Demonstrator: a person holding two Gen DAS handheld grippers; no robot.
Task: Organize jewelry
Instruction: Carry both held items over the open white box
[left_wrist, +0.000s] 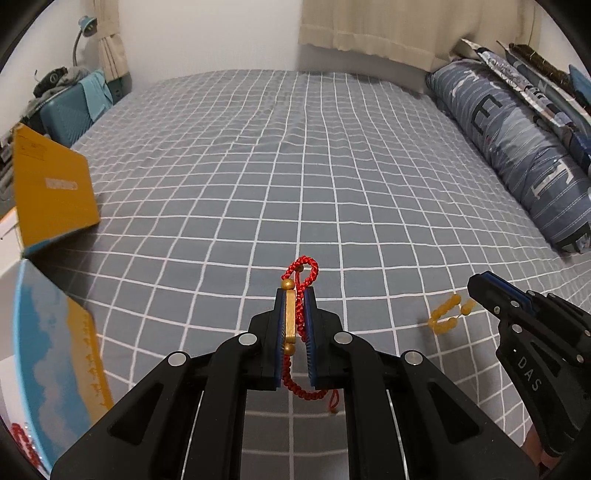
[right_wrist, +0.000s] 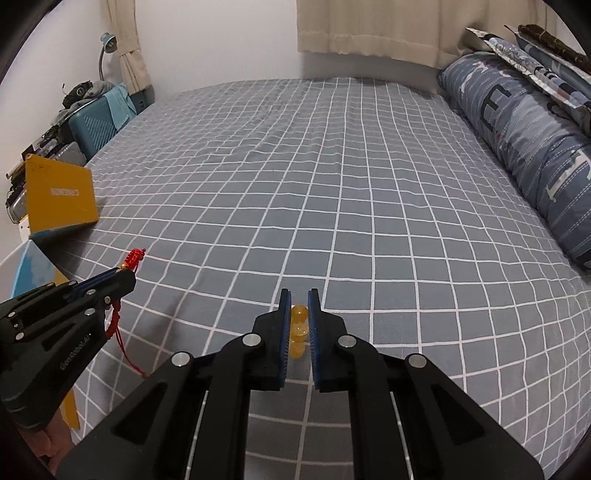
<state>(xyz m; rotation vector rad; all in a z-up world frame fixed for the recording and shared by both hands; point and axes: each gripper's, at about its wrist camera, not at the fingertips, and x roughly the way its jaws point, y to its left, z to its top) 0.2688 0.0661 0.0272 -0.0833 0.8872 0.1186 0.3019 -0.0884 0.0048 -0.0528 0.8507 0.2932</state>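
My left gripper (left_wrist: 295, 295) is shut on a red braided cord bracelet (left_wrist: 306, 273) with gold beads and a gold bar, held above the checked bedsheet; its tail hangs below the jaws. It also shows at the left of the right wrist view (right_wrist: 127, 271), with the red bracelet (right_wrist: 135, 256) sticking out of its tip. My right gripper (right_wrist: 299, 295) is closed around a yellow amber bead bracelet (right_wrist: 298, 332) at the sheet. In the left wrist view the right gripper (left_wrist: 476, 286) is at the right, with the amber beads (left_wrist: 448, 314) hanging from its tip.
An open box with an orange lid (left_wrist: 51, 192) and a blue and orange wall (left_wrist: 51, 339) stands at the bed's left edge; red jewelry (left_wrist: 22, 439) lies at its bottom corner. A long blue pillow (left_wrist: 517, 147) lies along the right. Beyond the bed's left side is a teal suitcase (left_wrist: 70, 114).
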